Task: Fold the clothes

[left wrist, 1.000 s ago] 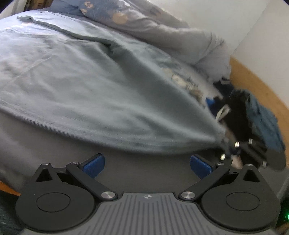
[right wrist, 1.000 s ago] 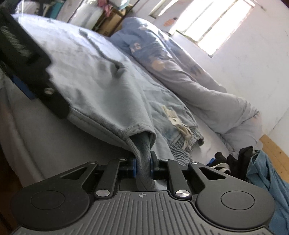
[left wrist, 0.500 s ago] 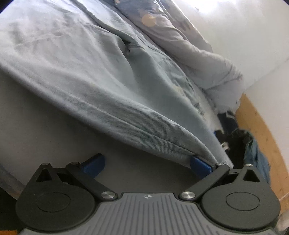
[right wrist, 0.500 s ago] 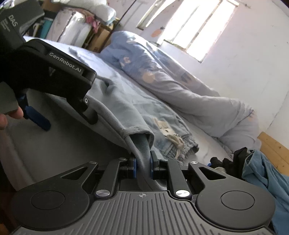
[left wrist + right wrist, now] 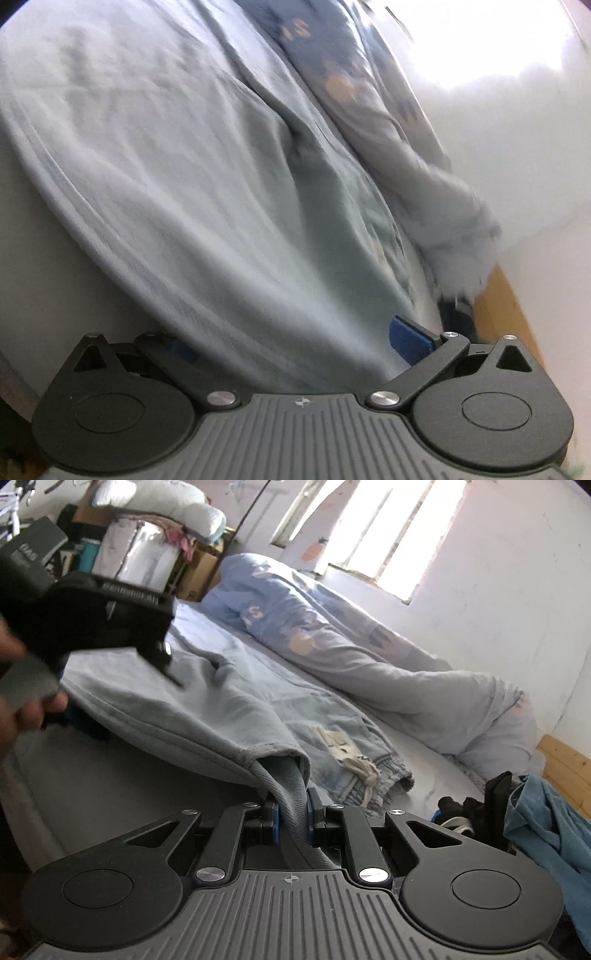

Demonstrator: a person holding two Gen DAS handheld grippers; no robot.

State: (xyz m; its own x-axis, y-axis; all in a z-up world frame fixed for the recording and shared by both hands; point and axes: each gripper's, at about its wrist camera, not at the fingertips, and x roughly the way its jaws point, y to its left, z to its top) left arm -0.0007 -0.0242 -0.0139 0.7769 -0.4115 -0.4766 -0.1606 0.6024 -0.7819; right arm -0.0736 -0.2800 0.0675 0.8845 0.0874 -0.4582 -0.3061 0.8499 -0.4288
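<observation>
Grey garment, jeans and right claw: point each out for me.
grey garment (image 5: 192, 716), right wrist view, on its broad upper panel.
jeans (image 5: 369, 738), right wrist view, on the leg near the cuff.
right claw (image 5: 291, 814), right wrist view, between the fingertips.

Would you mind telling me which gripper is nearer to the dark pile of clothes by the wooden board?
The right gripper, clamped on the grey garment, sits just left of the dark pile. The left gripper, open around the garment's edge, is farther along the bed.

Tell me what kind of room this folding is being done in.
Most likely a lived-in bedroom. The grey garment is spread on a bed, a blue patterned duvet lies bunched along the wall under a bright window, and boxes with bedding are stacked in the far corner.
</observation>
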